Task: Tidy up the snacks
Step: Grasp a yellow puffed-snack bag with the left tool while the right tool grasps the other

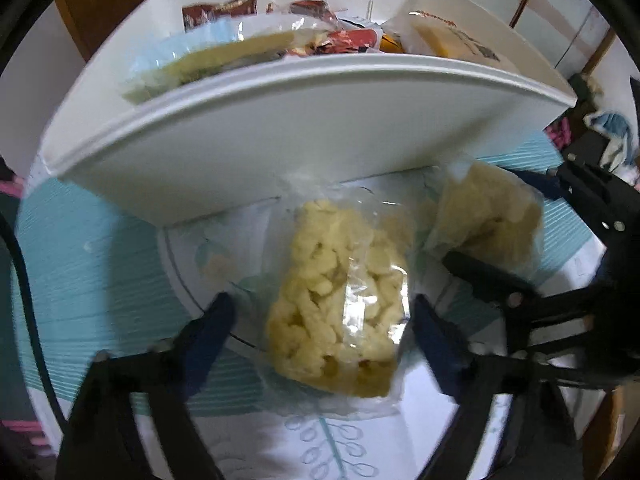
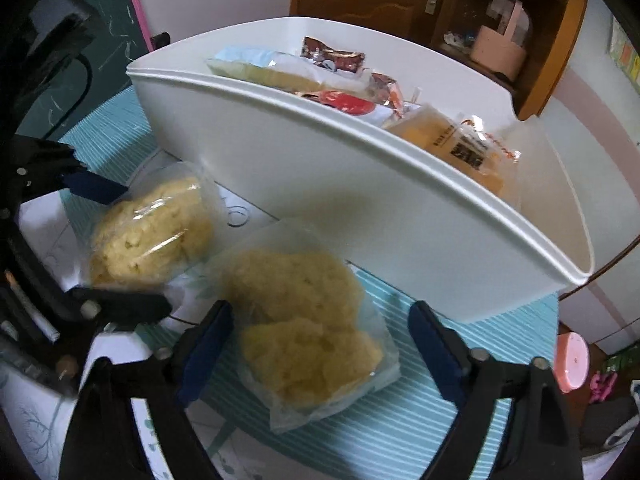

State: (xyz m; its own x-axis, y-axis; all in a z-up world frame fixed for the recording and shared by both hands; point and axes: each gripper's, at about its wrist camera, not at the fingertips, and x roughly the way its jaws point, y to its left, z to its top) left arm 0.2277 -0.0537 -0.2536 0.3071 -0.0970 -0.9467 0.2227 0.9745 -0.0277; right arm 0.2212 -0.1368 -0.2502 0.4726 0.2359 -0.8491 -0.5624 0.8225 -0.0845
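Straddling one bag each, both grippers point down at the surface point(image 2: 400, 420) in front of the white bin point(image 1: 280, 128).

- Left gripper point(image 1: 320, 328): jaws apart, one on either side of a clear bag of pale yellow puffs point(image 1: 340, 312). The bag's long axis runs away from the camera toward the bin wall, along the line of the fingers, so the jaws would close across its short width. Neither pad looks pressed into the plastic yet; a sliver of gap shows on each side.
- Right gripper point(image 2: 320, 336): jaws apart around a second bag point(image 2: 308, 328), which lies slanted, its long axis running from upper left to lower right between the fingers. Left pad is just beside the bag's edge; right pad stands well clear.
- Each hand is nearest its own bag. The two bags lie side by side, near the bin's front wall.

Count: two puff bags on the surface, two grippers, one bin. Inside the bin: several wrapped snacks point(image 2: 336, 60), exact number unclear.
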